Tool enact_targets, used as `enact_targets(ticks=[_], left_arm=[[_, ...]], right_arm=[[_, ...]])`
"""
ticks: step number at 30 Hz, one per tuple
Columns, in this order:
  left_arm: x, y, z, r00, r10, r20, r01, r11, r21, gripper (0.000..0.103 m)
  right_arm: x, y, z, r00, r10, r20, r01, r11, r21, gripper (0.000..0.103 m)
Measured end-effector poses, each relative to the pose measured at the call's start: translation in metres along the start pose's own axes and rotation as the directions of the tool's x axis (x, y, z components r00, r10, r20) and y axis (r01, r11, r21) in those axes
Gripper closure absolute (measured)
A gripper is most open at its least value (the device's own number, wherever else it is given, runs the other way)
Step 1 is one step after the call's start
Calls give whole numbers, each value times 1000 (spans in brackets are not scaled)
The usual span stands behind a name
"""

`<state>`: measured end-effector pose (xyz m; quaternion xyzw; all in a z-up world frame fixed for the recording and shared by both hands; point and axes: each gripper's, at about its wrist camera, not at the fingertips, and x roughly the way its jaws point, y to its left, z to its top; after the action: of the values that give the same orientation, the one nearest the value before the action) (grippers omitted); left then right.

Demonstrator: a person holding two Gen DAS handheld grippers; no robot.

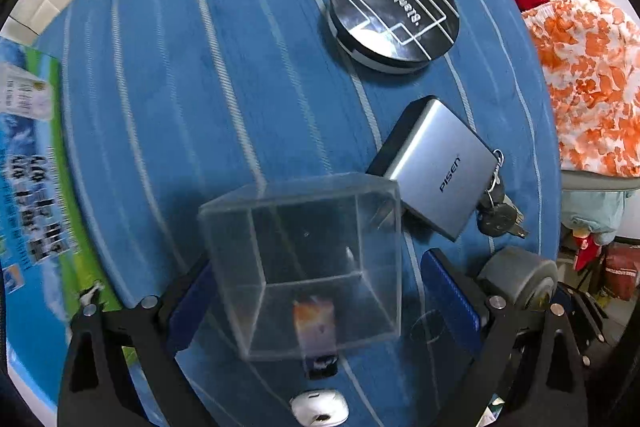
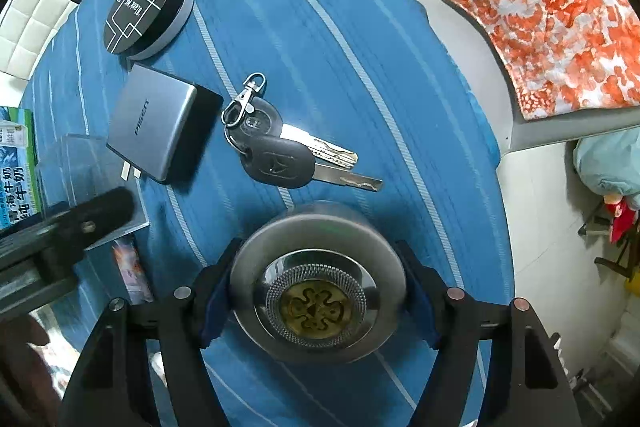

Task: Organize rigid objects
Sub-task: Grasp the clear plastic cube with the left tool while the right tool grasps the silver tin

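Right gripper [image 2: 318, 301] pinches a round metal tin [image 2: 318, 287]; left gripper [image 1: 320, 303], spread, straddles a clear box [image 1: 304, 259] beside "PISEN" charger [image 1: 436, 167].

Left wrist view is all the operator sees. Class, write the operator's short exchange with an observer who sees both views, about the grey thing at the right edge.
Operator: What is it?
Observer: A round metal piece with a brass centre, clamped in the right gripper.
Operator: And the keys beside the charger?
Observer: Two black-headed keys on a snap clasp, blades pointing away from the charger.
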<state>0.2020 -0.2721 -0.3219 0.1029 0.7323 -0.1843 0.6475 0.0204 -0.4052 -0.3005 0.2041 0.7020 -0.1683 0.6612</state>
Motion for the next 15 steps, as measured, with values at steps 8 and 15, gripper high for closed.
enact_targets(ticks=[8,15], left_arm=[[4,4,-4,999,34,29,-34,999,12,40],[-12,12,-22,996,48,73,-49,999,18,41]], right_arm=[[11,-1,4,999,-21,-27,21,1000,0,27],[17,2,2,999,-46,-16,46,999,-12,29]])
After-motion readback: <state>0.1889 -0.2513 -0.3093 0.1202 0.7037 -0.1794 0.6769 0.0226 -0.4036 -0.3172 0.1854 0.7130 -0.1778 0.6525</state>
